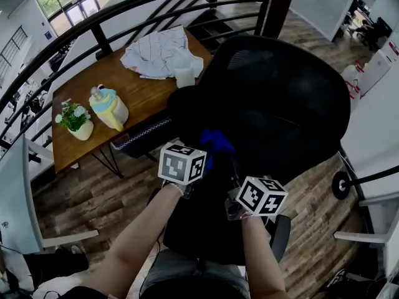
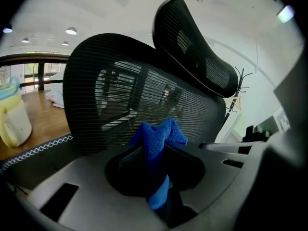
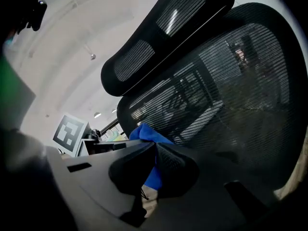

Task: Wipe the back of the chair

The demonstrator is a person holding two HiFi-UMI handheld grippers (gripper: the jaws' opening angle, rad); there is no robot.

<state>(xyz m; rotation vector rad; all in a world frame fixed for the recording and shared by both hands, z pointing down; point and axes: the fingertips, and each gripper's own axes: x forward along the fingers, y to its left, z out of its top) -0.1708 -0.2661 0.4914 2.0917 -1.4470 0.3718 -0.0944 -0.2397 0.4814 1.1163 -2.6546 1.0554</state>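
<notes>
Now cloth [image 2: 153, 134] in L gripper [image 2: 160, 150], R gripper [image 3: 155, 147]

I see my left forearm [image 1: 140, 235] and right forearm [image 1: 259, 254] reaching forward, the grippers side by side and close; the left gripper [image 2: 155, 158] has its jaws clamped on the blue cloth [image 2: 156, 136]. The right gripper [image 3: 155, 162] has its jaws nearly together; blue shows in the slit; whether they pinch it I cannot tell.
</notes>
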